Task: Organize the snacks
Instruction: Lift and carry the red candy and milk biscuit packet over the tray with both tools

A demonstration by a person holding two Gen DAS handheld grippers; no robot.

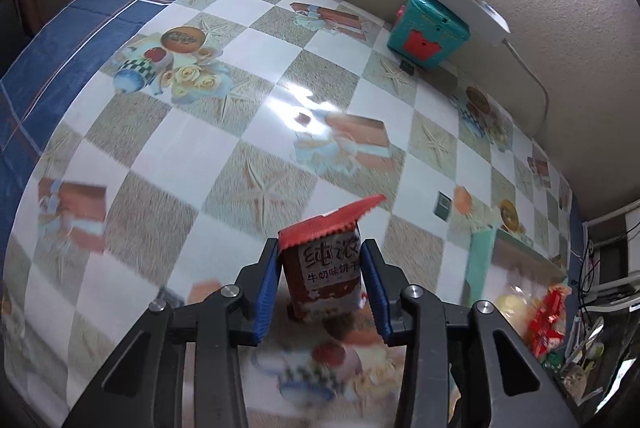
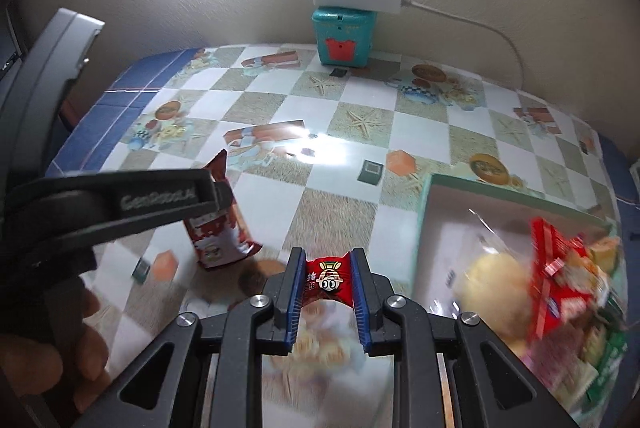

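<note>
Two grippers (image 1: 322, 268) (image 2: 326, 278), each gripping a snack packet (image 1: 326, 276) (image 2: 328, 278)

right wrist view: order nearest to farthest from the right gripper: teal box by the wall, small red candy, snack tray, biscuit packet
1. small red candy, clamped in the right gripper
2. biscuit packet, left, in the left gripper, and snack tray, right: too close to call
3. teal box, far, against the wall

Motion blur smears the snacks (image 2: 560, 288) in the green-rimmed box (image 2: 426, 203) at the lower right of the right wrist view, so their labels cannot be read; the box runs off the right edge. In the left wrist view the same box (image 1: 482, 252) is blurred at the right, and the tablecloth (image 1: 240, 131) is soft near the bottom.
</note>
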